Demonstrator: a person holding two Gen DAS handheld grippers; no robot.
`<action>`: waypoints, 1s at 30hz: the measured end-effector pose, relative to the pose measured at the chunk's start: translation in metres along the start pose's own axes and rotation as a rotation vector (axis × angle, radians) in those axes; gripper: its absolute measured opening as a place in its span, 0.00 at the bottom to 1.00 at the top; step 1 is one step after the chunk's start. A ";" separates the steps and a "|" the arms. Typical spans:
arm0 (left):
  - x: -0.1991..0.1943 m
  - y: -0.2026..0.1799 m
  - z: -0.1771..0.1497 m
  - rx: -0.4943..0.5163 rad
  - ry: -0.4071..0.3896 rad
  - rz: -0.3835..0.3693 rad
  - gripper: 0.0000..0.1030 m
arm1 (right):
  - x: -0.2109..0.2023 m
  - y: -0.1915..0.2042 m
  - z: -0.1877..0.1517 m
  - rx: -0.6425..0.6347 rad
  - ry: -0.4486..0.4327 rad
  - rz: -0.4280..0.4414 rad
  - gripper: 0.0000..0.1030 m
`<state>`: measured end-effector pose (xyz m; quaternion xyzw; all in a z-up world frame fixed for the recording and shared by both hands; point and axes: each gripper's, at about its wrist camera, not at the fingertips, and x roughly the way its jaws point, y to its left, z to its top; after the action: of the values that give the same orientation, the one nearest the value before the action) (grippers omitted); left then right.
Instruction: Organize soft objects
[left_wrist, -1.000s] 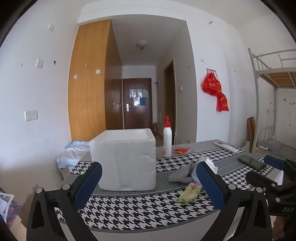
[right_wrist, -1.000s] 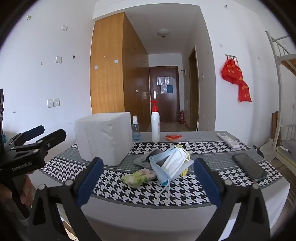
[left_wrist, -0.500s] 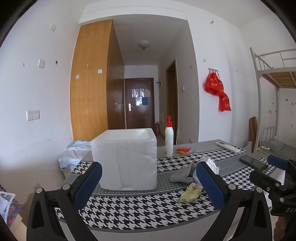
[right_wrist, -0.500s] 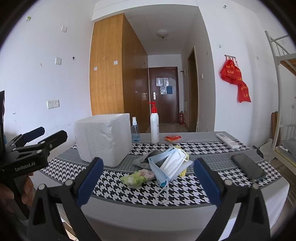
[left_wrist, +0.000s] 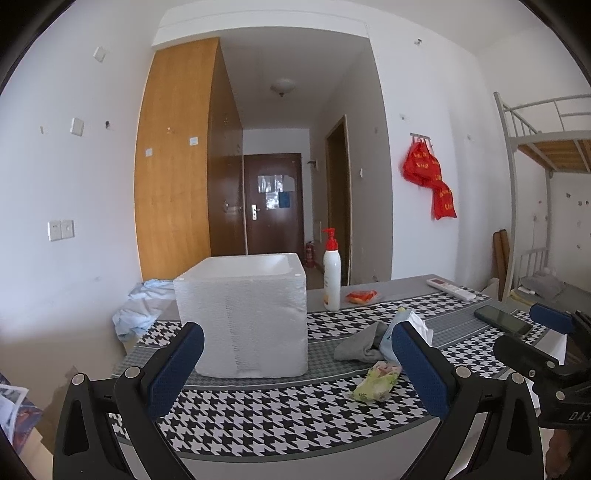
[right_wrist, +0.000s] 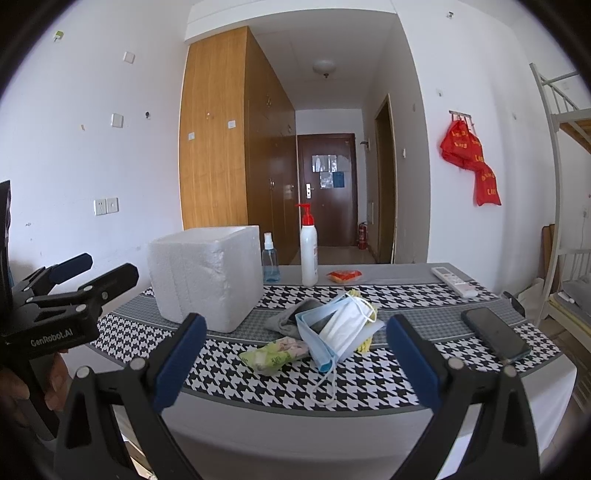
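Observation:
A pile of soft things lies mid-table: face masks (right_wrist: 341, 326), a grey sock (right_wrist: 286, 319) (left_wrist: 360, 345), a green tissue pack (right_wrist: 275, 354) (left_wrist: 376, 380) and a yellow cloth (right_wrist: 365, 345) under the masks. A white foam box (left_wrist: 245, 314) (right_wrist: 208, 280) stands open-topped to their left. My left gripper (left_wrist: 295, 369) is open and empty, held short of the table's front edge, facing the box. My right gripper (right_wrist: 293, 360) is open and empty, short of the front edge, facing the pile. Each gripper shows from the side in the other view: the right (left_wrist: 535, 336) and the left (right_wrist: 94, 269).
On the houndstooth tablecloth (right_wrist: 388, 384): a white pump bottle (right_wrist: 309, 254), a small spray bottle (right_wrist: 270, 260), a red packet (right_wrist: 345, 275), a remote (right_wrist: 452, 280) and a phone (right_wrist: 495, 338). Blue cloth (left_wrist: 142, 306) lies left of the table. A bunk bed (left_wrist: 546, 206) stands right.
Both grippers have shifted very slightly; the view drifted a little. Nothing on the table moved and both grippers stay open.

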<state>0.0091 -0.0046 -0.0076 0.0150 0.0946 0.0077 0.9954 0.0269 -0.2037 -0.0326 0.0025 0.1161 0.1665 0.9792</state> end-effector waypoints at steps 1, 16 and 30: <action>0.000 0.000 0.000 0.000 0.002 -0.002 0.99 | 0.000 0.000 0.000 0.000 -0.001 0.000 0.97; 0.009 0.001 0.000 -0.010 0.020 -0.011 0.99 | 0.008 -0.002 0.001 0.003 0.009 -0.002 0.97; 0.035 -0.003 -0.003 0.026 0.086 -0.058 0.99 | 0.032 -0.013 0.006 0.012 0.059 -0.015 0.97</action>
<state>0.0434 -0.0072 -0.0169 0.0247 0.1376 -0.0217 0.9899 0.0617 -0.2057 -0.0349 0.0027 0.1457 0.1582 0.9766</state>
